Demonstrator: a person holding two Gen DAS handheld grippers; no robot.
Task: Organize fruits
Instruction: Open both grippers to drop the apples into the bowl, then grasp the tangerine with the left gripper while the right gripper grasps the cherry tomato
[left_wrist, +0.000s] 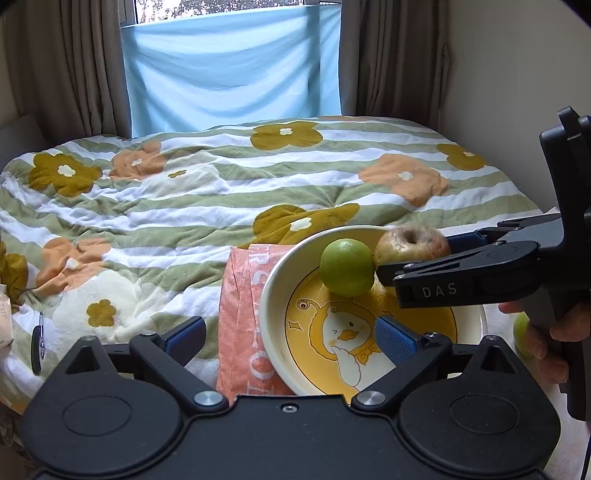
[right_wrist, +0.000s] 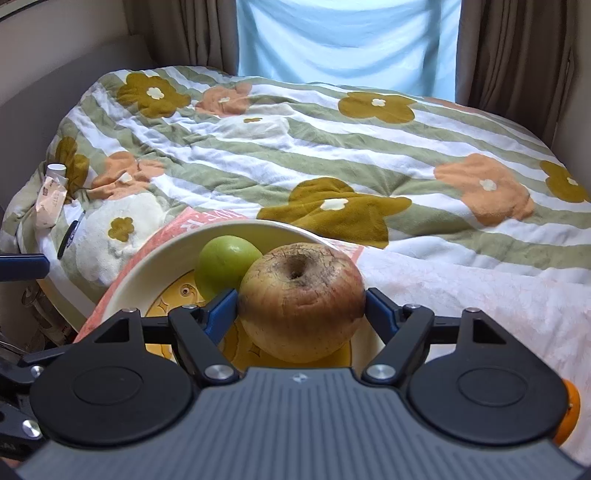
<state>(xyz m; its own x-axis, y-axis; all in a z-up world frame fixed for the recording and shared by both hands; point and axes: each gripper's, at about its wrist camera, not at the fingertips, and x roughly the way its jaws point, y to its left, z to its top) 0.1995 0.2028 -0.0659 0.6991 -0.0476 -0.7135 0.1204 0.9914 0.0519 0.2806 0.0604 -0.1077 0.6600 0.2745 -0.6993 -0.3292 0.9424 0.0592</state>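
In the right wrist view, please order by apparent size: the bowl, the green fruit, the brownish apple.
1. bowl
2. brownish apple, though it is nearer the camera
3. green fruit, partly hidden behind the apple

Lime (left_wrist: 346, 267) in bowl (left_wrist: 271, 295), beside apple (left_wrist: 410, 244)

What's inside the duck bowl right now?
The duck bowl holds a green apple and a wrinkled reddish apple, gripped by the right gripper with jaws against its sides. The duck print shows; the bottom beneath the fruit is hidden.
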